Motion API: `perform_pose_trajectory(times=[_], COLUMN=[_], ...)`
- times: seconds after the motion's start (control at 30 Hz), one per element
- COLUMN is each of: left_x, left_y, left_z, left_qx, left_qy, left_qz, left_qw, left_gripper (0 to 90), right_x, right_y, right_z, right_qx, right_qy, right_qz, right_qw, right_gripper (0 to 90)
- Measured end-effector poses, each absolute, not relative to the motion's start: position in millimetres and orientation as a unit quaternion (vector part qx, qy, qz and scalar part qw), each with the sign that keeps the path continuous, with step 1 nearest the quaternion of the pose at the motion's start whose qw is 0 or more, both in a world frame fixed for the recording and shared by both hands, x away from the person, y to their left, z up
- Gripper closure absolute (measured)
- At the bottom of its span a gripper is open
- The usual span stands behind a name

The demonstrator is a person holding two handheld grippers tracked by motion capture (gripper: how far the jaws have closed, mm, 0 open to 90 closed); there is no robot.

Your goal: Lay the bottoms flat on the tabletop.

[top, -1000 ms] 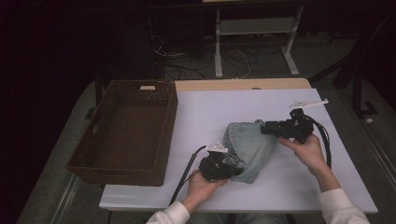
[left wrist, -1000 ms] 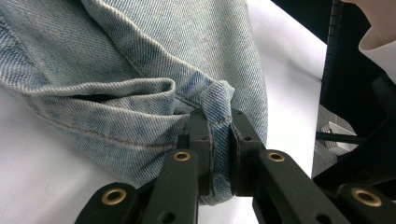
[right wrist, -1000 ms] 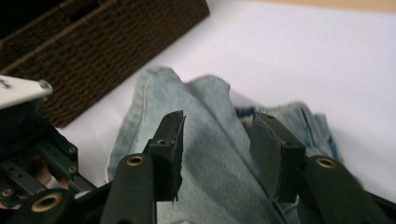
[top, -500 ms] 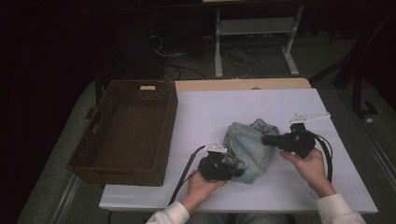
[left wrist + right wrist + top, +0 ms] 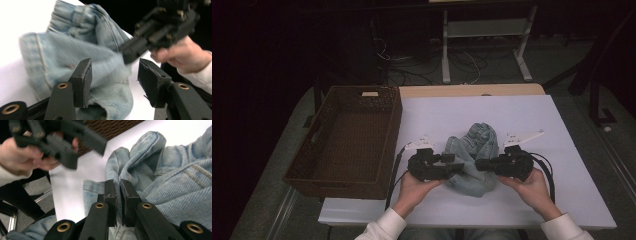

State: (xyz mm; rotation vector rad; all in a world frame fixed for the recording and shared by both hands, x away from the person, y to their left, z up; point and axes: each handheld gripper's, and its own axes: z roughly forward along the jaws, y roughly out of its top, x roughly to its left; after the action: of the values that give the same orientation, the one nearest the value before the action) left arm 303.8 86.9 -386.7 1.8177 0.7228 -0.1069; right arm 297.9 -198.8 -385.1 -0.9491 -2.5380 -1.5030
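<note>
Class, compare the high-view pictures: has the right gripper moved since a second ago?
Yes. The right gripper has come toward the person's edge of the white table, away from the far edge, shut on the crumpled light-blue denim garment.

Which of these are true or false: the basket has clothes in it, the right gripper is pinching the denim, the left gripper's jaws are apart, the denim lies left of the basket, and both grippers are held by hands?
1. The basket has clothes in it. False: its inside is bare.
2. The right gripper is pinching the denim garment. True: a fold of cloth sits between its nearly closed jaws.
3. The left gripper has its jaws apart. True: they have just been opening, pads off the cloth.
4. The denim lies left of the basket. False: it lies to its right, on the white table.
5. Both grippers are held by hands. True.
</note>
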Motion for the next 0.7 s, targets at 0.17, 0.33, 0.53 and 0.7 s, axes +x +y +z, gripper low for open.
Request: perform_pose_trajectory(times=[0.17, 0.33, 0.53, 0.7], left_x=[313, 320, 329, 335], left_y=[89, 87, 83, 77], left_z=[-390, -401, -412, -422], left_qx=[0.772, 0.770, 0.763, 0.750], left_qy=[0.318, 0.339, 0.372, 0.398], left_qz=[-0.051, -0.084, -0.107, -0.130], left_qw=[0.548, 0.534, 0.518, 0.512], left_gripper=[39.8, 38.4, 39.5, 50.3], right_x=[294, 291, 289, 288], right_y=[-190, -181, -176, -174], right_z=[-387, -388, -390, -390], right_qx=[-0.291, -0.276, -0.267, -0.262], right_qy=[-0.826, -0.834, -0.840, -0.845], right_qz=[-0.482, -0.476, -0.470, -0.465], right_qw=[0.029, 0.037, 0.044, 0.038], right_gripper=[83.6, 83.9, 84.7, 84.5])
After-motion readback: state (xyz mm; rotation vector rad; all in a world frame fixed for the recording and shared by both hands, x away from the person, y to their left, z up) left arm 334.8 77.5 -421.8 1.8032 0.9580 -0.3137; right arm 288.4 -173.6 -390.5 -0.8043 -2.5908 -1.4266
